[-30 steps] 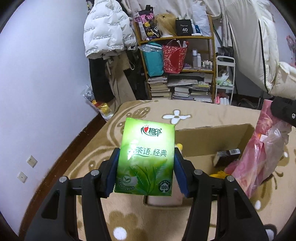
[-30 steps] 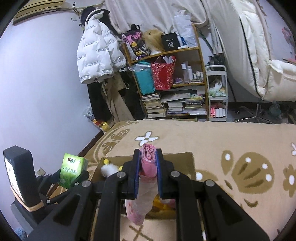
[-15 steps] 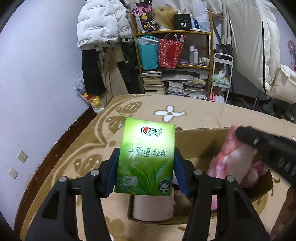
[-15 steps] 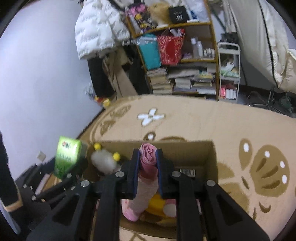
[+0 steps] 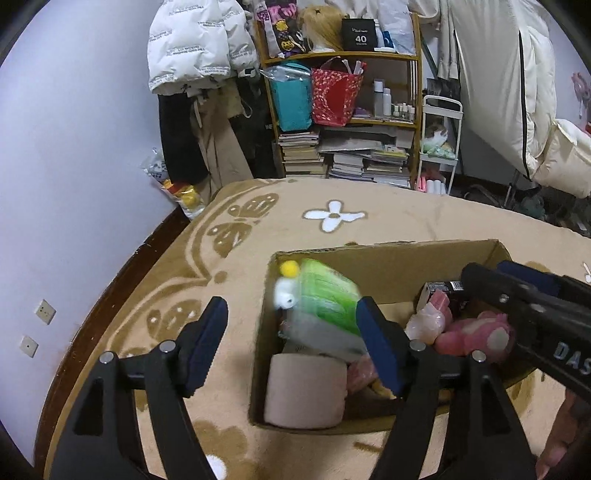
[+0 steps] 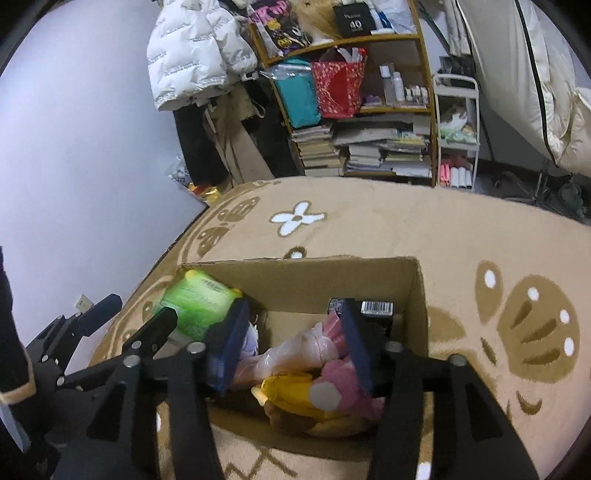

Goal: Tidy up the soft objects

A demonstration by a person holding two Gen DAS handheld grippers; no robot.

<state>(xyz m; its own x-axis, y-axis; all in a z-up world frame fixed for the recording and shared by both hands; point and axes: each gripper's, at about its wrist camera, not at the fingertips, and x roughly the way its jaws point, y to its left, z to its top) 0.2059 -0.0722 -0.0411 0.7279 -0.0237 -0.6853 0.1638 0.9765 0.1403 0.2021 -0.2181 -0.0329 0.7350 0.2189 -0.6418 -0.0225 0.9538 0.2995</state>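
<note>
tan flowered blanket (image 5: 369, 206), cluttered bookshelf (image 5: 343, 96)

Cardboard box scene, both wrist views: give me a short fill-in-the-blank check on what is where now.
1. The green tissue pack lies inside the ____ box.
2. The left tongs are ____.
3. The pink plastic bag lies in the box; the right tongs above it are ____.

Missing words: cardboard; open; open

The black box (image 5: 360, 34) on the top shelf reads "40".
</note>
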